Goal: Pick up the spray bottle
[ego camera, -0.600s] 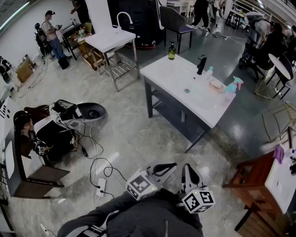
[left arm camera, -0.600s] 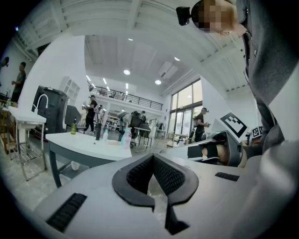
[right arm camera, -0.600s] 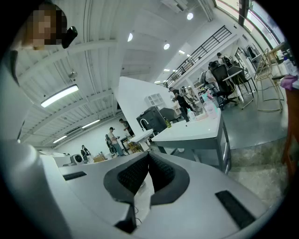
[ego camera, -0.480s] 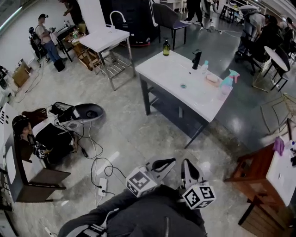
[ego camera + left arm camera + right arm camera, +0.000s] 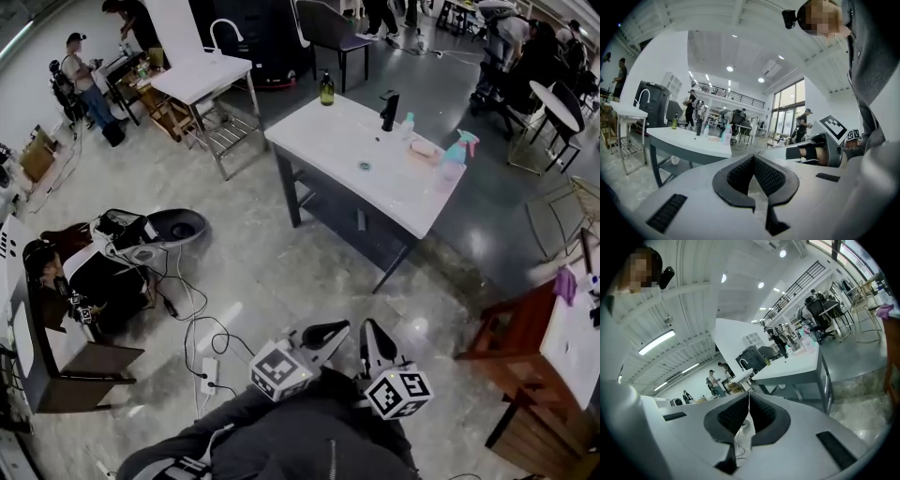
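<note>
closing in comes first: the spray bottle stands near the right edge of the white table, well apart from both claws. left claw and right claw sit pinched together, empty; spread one before reaching.

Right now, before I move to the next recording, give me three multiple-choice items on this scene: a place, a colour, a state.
1. The spray bottle stands: A on the floor; B on the white sink table, near its right end; C on a chair.
2. Its trigger is: A pink; B black; C yellow.
3. The right tongs are: A open; B shut on the bottle; C shut, empty.
Key: B, it stands by the table's edge; A, pink top on a teal body; C, tips meet with nothing between.
</note>
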A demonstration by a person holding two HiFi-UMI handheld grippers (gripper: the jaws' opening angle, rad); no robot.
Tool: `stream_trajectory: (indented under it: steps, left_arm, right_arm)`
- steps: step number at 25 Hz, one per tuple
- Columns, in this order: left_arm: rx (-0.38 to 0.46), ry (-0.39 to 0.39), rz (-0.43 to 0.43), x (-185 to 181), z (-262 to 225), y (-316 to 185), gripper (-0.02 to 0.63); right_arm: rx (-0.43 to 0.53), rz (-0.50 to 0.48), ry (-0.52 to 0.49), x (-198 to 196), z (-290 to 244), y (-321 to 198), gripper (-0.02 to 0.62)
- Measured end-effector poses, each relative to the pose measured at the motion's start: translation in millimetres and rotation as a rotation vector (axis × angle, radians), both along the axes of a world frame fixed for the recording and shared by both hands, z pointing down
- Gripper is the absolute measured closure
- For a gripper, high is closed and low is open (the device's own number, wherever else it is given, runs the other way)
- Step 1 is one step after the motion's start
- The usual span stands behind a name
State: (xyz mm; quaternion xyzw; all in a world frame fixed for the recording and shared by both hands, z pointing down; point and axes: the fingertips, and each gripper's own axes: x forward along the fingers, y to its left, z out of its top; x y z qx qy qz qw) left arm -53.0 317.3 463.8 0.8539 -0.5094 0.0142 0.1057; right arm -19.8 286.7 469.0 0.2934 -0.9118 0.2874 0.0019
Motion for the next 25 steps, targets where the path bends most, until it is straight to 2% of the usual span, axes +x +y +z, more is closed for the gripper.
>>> stream_trajectory:
  steps: [5,8,17,25]
  left_arm:
    - [-0.031,0.009,-0.013,-4,5,11,0.598]
    - [-0.037,0.016,0.009,3,7,12,0.598]
    - [-0.063,0.018,0.152,37,10,-5,0.598]
    - [-0.047,0.037,0.263,70,4,-56,0.598]
  right_arm:
    - [-0.028,-0.030,-0.003,-4,5,15,0.584]
    - [-0.037,-0.020,-0.007,0,6,14,0.583]
    - [-0.054,0.105,-0.013,36,7,2,0.583]
    - [-0.093,0.218,0.004,71,15,-34,0.583]
